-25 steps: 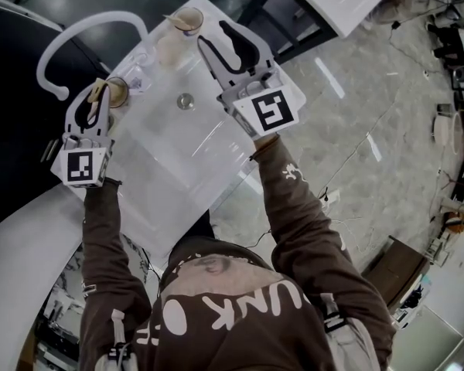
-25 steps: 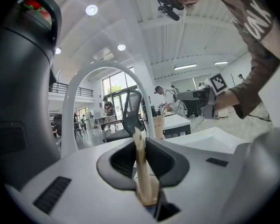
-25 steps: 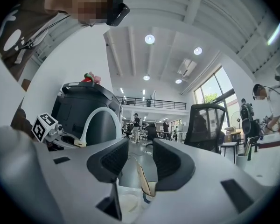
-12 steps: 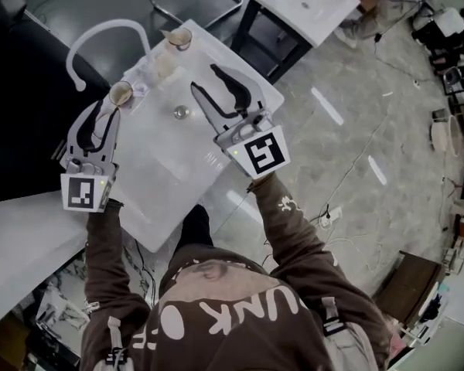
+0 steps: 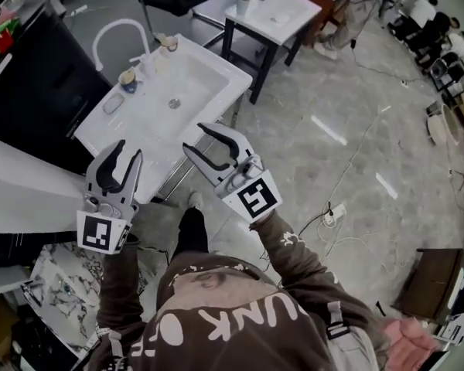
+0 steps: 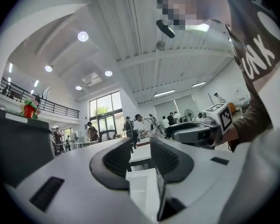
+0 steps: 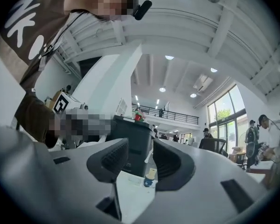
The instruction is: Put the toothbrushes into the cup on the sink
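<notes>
And they're away from the basin! A second ago both grippers were working right over the sink (image 5: 158, 126), the left one at the cup on the back edge; now the person has stepped back and both tools hang off the sink's near edge, well apart from everything on it. The left gripper (image 5: 129, 151) has its jaws a narrow gap apart with nothing between them, only the room beyond showing through. The right gripper (image 5: 194, 136) has its jaws moderately parted and is just as empty; its own view looks through the gap at the blue cup (image 7: 148, 177), far off. That cup (image 5: 128, 79) stands on the back edge beside the foot of the faucet (image 5: 116, 28) with something pale poking out of its top, most likely a toothbrush, though it's too small to be sure. A second cup (image 5: 168, 42) sits at the far corner of the same edge. With empty jaws, no brush lying loose that I can spot and a clear retreat, this looks like the job wrapped up, or very nearly.
</notes>
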Tool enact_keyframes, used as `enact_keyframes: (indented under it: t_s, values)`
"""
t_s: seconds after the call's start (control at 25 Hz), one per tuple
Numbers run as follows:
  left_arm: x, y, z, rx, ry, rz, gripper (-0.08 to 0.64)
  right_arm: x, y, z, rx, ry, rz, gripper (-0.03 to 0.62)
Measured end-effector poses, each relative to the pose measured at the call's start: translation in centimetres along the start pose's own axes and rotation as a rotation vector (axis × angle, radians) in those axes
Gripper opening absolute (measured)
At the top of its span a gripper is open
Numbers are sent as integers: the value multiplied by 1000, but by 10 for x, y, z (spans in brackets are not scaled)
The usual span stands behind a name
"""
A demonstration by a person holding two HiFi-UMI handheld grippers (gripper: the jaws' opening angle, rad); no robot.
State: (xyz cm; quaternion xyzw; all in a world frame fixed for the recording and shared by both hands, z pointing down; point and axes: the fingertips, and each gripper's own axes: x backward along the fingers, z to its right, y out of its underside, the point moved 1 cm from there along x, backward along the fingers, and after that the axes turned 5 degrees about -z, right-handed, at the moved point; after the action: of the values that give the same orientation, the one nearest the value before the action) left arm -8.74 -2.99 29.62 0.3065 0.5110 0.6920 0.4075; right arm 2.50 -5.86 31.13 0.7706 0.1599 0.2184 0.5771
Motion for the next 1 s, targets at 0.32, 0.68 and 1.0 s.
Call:
enact_keyframes:
  t_s: [0.32,0.68,1.0]
  values:
    - [94,-40,84,-8,30,-7,126,93,-35,-93,27,-38,-94,170]
    - [155,-46,99,29,37,-9,126,106,-42,-167,19,-77,-133,153]
    - [191,-35,83,51,65,17,126,93,-61,-200,37,0,-108,38]
